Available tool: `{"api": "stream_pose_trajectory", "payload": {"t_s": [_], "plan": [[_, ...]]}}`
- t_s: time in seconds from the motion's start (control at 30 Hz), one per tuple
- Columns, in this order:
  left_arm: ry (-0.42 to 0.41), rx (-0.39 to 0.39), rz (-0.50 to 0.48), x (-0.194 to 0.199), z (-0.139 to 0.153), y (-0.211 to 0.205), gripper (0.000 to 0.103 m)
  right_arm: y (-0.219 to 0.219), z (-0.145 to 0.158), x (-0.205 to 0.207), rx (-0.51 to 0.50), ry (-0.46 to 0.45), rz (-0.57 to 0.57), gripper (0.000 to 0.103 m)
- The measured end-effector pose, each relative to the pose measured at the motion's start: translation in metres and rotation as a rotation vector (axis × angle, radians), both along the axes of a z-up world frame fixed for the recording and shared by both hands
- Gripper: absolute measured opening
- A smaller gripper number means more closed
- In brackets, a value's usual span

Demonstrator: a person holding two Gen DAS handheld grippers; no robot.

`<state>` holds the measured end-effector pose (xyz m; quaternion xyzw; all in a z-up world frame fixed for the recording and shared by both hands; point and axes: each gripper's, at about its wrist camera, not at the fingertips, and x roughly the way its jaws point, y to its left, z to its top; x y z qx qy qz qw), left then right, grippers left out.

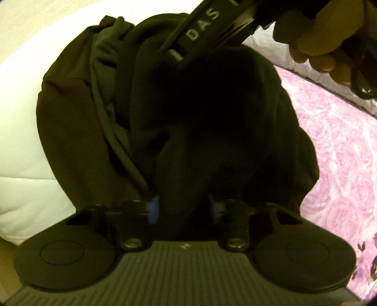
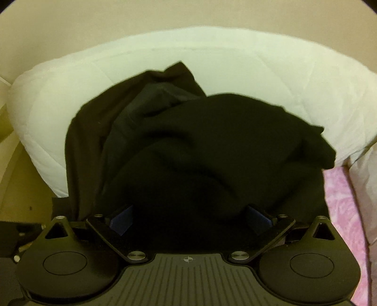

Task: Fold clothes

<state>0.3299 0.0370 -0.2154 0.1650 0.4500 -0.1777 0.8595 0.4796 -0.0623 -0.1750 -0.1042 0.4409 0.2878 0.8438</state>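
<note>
A heap of dark clothes lies on the bed. A black garment (image 1: 212,106) sits on top, a dark grey one (image 1: 103,58) under it and a brown one (image 1: 70,117) at the left. My left gripper (image 1: 183,207) is shut on a fold of the black garment, which runs up between its blue pads (image 1: 153,209). My right gripper (image 1: 179,58) comes down onto the heap's far side, held by a hand (image 1: 325,47). In the right wrist view my right gripper (image 2: 190,216) stands wide open, with the black garment (image 2: 223,141) bulging between its pads (image 2: 122,221).
A white quilted pillow (image 2: 212,58) lies behind the heap, also visible as the pillow (image 1: 23,141) at the left. A pink rose-patterned bedspread (image 1: 341,153) covers the right side. A cream wall (image 2: 188,14) rises behind, and grey fabric (image 1: 271,40) lies at the far edge.
</note>
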Motion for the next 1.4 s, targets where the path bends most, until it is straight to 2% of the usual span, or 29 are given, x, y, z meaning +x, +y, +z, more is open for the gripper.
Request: {"api": "stream_pose_trajectory", "payload": {"t_s": [0.03, 0.07, 0.1, 0.13, 0.2, 0.27, 0.4, 0.5, 0.63, 0.77, 0.87, 1.03, 1.1, 1.13, 1.17, 1.23, 1.27, 1.33, 1.4], "plan": [[0.002, -0.007, -0.014, -0.001, 0.0, 0.001, 0.019, 0.0, -0.002, 0.001, 0.0, 0.004, -0.001, 0.099], [0.005, -0.014, -0.022, -0.001, 0.002, 0.002, 0.016, 0.0, -0.003, 0.001, -0.011, 0.003, -0.1, 0.076], [0.004, -0.014, -0.032, -0.002, 0.003, 0.002, 0.014, 0.0, -0.004, 0.002, -0.021, 0.001, -0.201, 0.059], [-0.002, -0.012, -0.043, -0.004, 0.006, 0.001, 0.01, -0.003, -0.002, 0.0, -0.02, -0.001, -0.214, 0.054], [-0.019, -0.015, -0.069, -0.01, 0.014, -0.002, 0.006, -0.01, 0.001, -0.004, -0.018, -0.004, -0.238, 0.028], [-0.041, -0.02, -0.099, -0.017, 0.024, -0.007, 0.004, -0.022, 0.009, -0.015, -0.01, -0.017, -0.252, 0.015], [-0.104, -0.014, -0.205, -0.05, 0.054, -0.031, 0.004, -0.061, 0.036, -0.049, 0.043, -0.053, -0.329, 0.01], [-0.144, -0.016, -0.297, -0.092, 0.081, -0.062, 0.003, -0.105, 0.056, -0.1, 0.089, -0.088, -0.427, 0.008], [-0.188, -0.028, -0.453, -0.176, 0.112, -0.126, 0.002, -0.174, 0.076, -0.199, 0.143, -0.121, -0.567, 0.007], [-0.181, -0.058, -0.628, -0.294, 0.131, -0.183, 0.002, -0.241, 0.083, -0.329, 0.175, -0.135, -0.705, 0.007], [-0.111, -0.093, -0.75, -0.381, 0.132, -0.224, 0.002, -0.285, 0.072, -0.438, 0.175, -0.099, -0.819, 0.007], [0.145, -0.154, -0.882, -0.476, 0.11, -0.276, 0.006, -0.356, 0.024, -0.609, 0.132, 0.068, -1.09, 0.008], [0.182, -0.138, -0.901, -0.481, 0.103, -0.279, 0.008, -0.378, 0.011, -0.661, 0.124, 0.12, -1.179, 0.009], [0.191, -0.123, -0.903, -0.479, 0.099, -0.279, 0.013, -0.386, 0.01, -0.681, 0.127, 0.132, -1.206, 0.009], [0.195, -0.102, -0.898, -0.478, 0.095, -0.282, 0.023, -0.393, 0.009, -0.7, 0.13, 0.144, -1.234, 0.011], [0.203, -0.06, -0.885, -0.475, 0.086, -0.282, 0.028, -0.394, 0.008, -0.726, 0.142, 0.148, -1.284, 0.051], [0.21, -0.04, -0.876, -0.475, 0.08, -0.275, 0.03, -0.389, 0.006, -0.729, 0.159, 0.14, -1.297, 0.083], [0.223, 0.001, -0.853, -0.471, 0.069, -0.263, 0.035, -0.38, 0.002, -0.735, 0.193, 0.122, -1.324, 0.086], [0.22, 0.041, -0.824, -0.454, 0.059, -0.258, 0.037, -0.375, -0.005, -0.717, 0.225, 0.147, -1.316, 0.086]]}}
